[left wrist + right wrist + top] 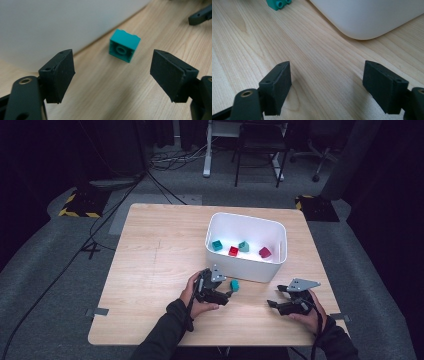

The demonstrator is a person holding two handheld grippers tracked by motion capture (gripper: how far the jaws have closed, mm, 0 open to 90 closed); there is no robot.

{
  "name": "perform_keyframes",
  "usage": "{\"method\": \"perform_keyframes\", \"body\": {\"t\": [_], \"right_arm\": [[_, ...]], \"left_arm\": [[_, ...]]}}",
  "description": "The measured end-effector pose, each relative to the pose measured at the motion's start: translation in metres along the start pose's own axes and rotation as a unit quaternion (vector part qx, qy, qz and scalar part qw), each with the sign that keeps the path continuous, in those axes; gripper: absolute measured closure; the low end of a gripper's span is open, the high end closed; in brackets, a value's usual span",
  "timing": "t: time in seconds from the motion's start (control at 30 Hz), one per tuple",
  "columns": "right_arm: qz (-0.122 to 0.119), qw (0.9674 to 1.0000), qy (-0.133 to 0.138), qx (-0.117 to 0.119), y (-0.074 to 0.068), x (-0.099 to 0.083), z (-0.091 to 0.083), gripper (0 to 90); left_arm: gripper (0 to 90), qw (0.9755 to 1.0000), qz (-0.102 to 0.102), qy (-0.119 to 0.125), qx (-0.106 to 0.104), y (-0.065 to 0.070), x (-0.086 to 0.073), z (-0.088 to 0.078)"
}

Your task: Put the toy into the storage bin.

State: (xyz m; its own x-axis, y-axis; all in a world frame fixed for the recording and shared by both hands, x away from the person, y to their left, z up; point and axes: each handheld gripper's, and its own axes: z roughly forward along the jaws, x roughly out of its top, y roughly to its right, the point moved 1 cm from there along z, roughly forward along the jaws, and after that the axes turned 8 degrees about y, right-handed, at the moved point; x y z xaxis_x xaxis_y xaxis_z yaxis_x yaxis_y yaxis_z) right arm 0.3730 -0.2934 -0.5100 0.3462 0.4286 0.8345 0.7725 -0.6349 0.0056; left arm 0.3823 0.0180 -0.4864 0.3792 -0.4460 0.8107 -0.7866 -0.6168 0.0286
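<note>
Teal brick [124,45] underside: hollow tube; high view: blurred

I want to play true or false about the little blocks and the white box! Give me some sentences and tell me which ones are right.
1. A teal block lies on the table outside the white box. True.
2. The left hand-held gripper is squeezing that block. False: its jaws are open and the block lies ahead of them, untouched.
3. The box holds four blocks. True: two teal, two red.
4. The right hand-held gripper holds a red block. False: its jaws are open and empty.
</note>
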Motion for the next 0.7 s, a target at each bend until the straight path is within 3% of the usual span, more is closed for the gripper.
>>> {"method": "perform_keyframes", "body": {"t": [0.1,0.27,0.43,0.63,0.7], "right_arm": [[0.000,1.0000,0.000,0.000,0.000,0.000,0.000,23.4],[0.000,1.0000,0.000,0.000,0.000,0.000,0.000,23.4],[0.000,1.0000,0.000,0.000,0.000,0.000,0.000,23.4],[0.000,1.0000,0.000,0.000,0.000,0.000,0.000,23.4],[0.000,1.0000,0.000,0.000,0.000,0.000,0.000,23.4]], "left_arm": [[20.3,0.9998,0.001,-0.016,-0.009,0.007,-0.003,0.014],[22.8,0.9998,-0.002,-0.016,-0.010,0.012,-0.002,0.028],[27.4,0.9998,0.004,-0.018,-0.001,0.014,0.002,0.034],[34.2,0.9996,-0.012,-0.027,0.003,0.015,0.006,0.041],[37.1,0.9998,-0.002,-0.020,0.004,0.014,0.006,0.043]]}}
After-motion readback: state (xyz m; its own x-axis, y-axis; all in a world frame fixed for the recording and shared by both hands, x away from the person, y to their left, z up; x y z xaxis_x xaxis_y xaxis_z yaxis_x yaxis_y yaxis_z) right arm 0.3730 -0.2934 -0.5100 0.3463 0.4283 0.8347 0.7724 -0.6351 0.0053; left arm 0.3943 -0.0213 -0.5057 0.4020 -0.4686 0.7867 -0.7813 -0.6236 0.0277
